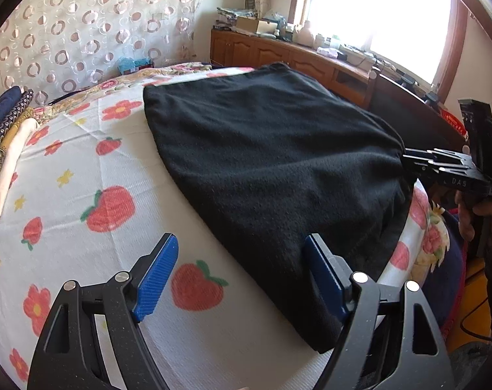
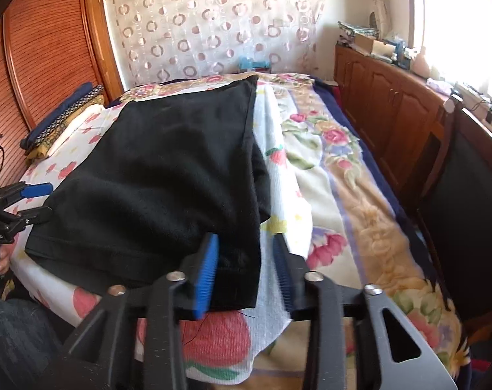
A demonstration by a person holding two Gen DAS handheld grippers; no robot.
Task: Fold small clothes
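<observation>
Black fleece garment (image 1: 272,169) lies folded flat on the strawberry-print sheet (image 1: 83,175), and both claws are right at its near edge. Left gripper (image 1: 242,279) is spread wide: its right blue pad sits against the garment's near corner, its left pad over bare sheet, nothing pinched. Right gripper (image 2: 246,273) has its jaws partly apart, straddling the garment's right corner; the left pad (image 2: 206,276) lies against the cloth, while the right pad hangs over white sheet and does not press.

Beyond the garment, past the left claw and off to its left, a stack of folded fabrics (image 1: 5,143), navy, patterned and cream, rests at the sheet's edge. Under the sheet, to the right of the right claw, a floral blanket (image 2: 353,195) spreads towards a dark chair back (image 2: 467,195). Ahead hangs a sheer curtain with ring patterns (image 2: 213,26); a wooden cabinet (image 2: 389,104) with clutter on top runs below the bright window (image 1: 376,6). Left of the right claw, a slatted wooden door (image 2: 41,48).

Writing: "DAS" reads on the right gripper's body in the left wrist view; the label on the left gripper's body is too small to read.
</observation>
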